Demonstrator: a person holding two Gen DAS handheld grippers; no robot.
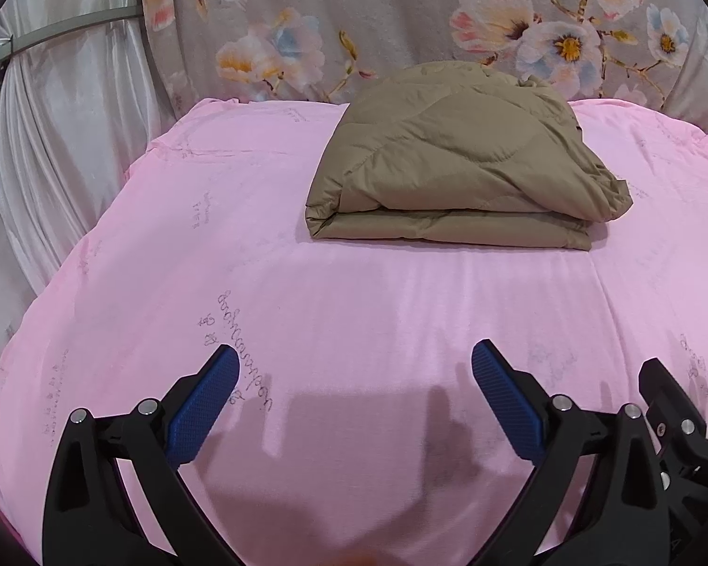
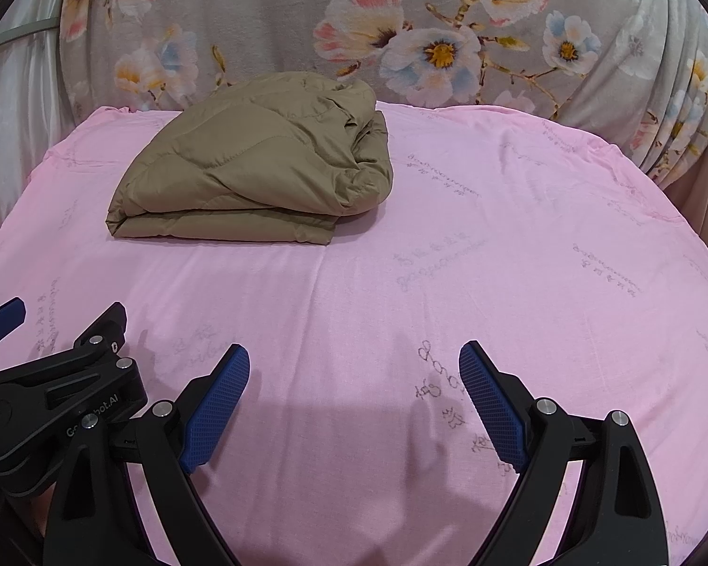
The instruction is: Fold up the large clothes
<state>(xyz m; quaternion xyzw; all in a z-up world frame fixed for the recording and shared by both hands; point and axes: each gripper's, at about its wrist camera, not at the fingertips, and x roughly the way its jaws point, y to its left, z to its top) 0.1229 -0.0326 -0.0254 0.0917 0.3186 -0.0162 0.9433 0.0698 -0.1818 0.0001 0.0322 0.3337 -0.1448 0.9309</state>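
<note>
Setting: pink bed (image 1: 354,292) with faint printed script, a floral drape (image 1: 401,14) hanging behind it and a pale curtain (image 1: 61,118) at the far left.
Garment: tan quilted jacket (image 1: 462,160), folded into a thick, squarish bundle. It lies on the bed near the drape, well apart from both grippers. Its near edge shows stacked layers; its right side is bunched and looser.
Left gripper: left gripper (image 1: 354,405) hovers over the bed's near part, blue pads spread wide, nothing between them.
Right gripper: right gripper (image 2: 354,405) is just beside the left one, also spread wide and empty. Each shows at the edge of the other's view.
Step in hand: folding looks finished or nearly so, judging by the compact bundle and both grippers standing off from it.
Next move: if anything remains, it would be reaching forward to the jacket and tidying the bunched right side, pinching cloth gently so the stacked layers do not slide apart.
</note>
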